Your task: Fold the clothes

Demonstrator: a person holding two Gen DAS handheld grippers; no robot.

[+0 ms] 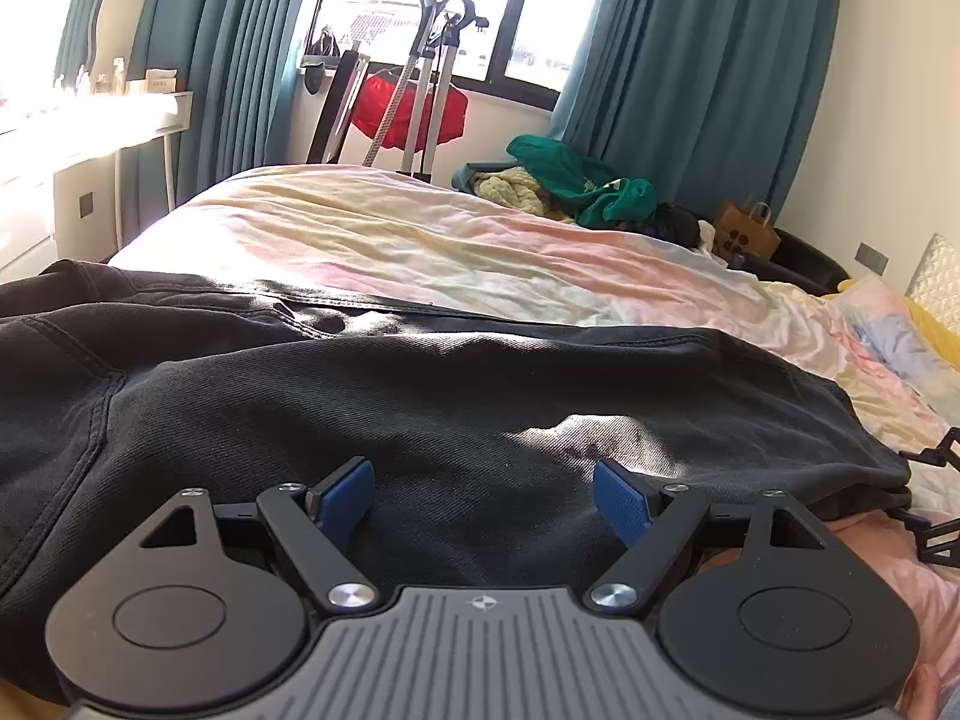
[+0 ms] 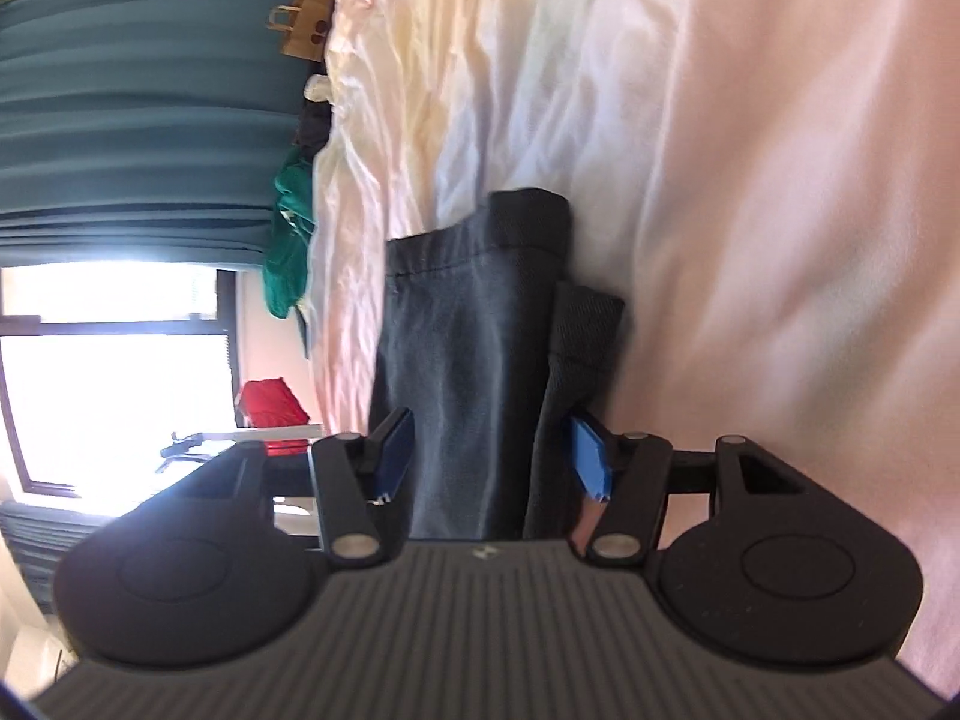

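A dark grey pair of trousers [image 1: 420, 408] lies spread across the near side of the bed. My left gripper [image 1: 483, 483] is open just above the cloth, its blue pads [image 1: 345, 498] wide apart and empty. The right wrist view is rolled on its side. There my right gripper [image 2: 492, 450] is open, and a folded end of the dark trousers [image 2: 474, 324] lies between its blue pads [image 2: 591, 462], which stand on either side of the cloth without squeezing it. Part of the right gripper's linkage [image 1: 933, 456] shows at the right edge of the left wrist view.
The bed has a crumpled pastel sheet [image 1: 450, 240]. A pile of green and yellow clothes [image 1: 570, 180] and a brown paper bag [image 1: 747, 234] lie beyond its far right side. A stand with a red garment [image 1: 414, 108] is by the window. A white desk [image 1: 90, 126] is on the left.
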